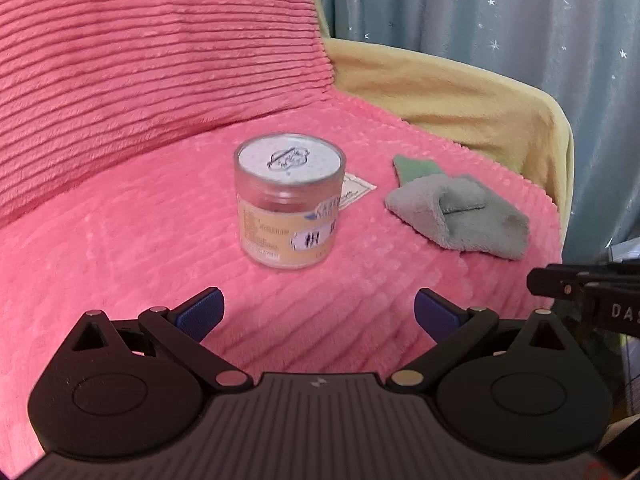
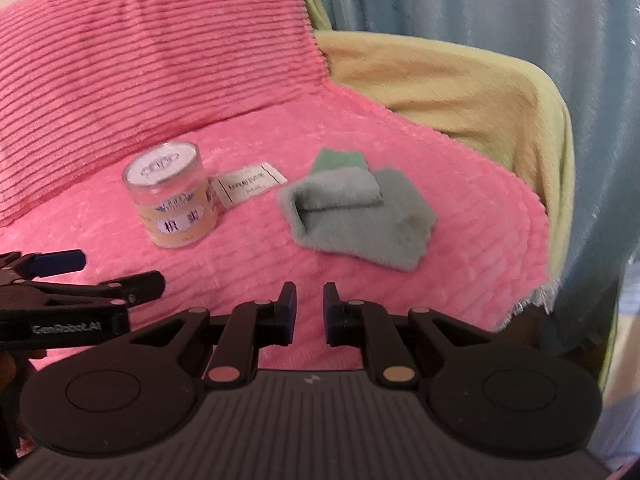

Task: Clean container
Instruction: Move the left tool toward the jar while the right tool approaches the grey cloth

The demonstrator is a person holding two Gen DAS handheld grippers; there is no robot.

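Observation:
A clear jar with a white lid and an orange label stands upright on the pink blanket. A folded grey cloth lies to its right, with a green piece under its far end. My left gripper is open wide, a short way in front of the jar, with nothing between its blue pads. In the right wrist view the jar is at left and the cloth is ahead. My right gripper hovers short of the cloth, its fingers only a narrow gap apart and empty.
A small white paper tag lies between jar and cloth. A pink ribbed cushion rises behind the jar. A yellow blanket covers the armrest at right, before a blue curtain. The pink blanket's edge drops off at the right.

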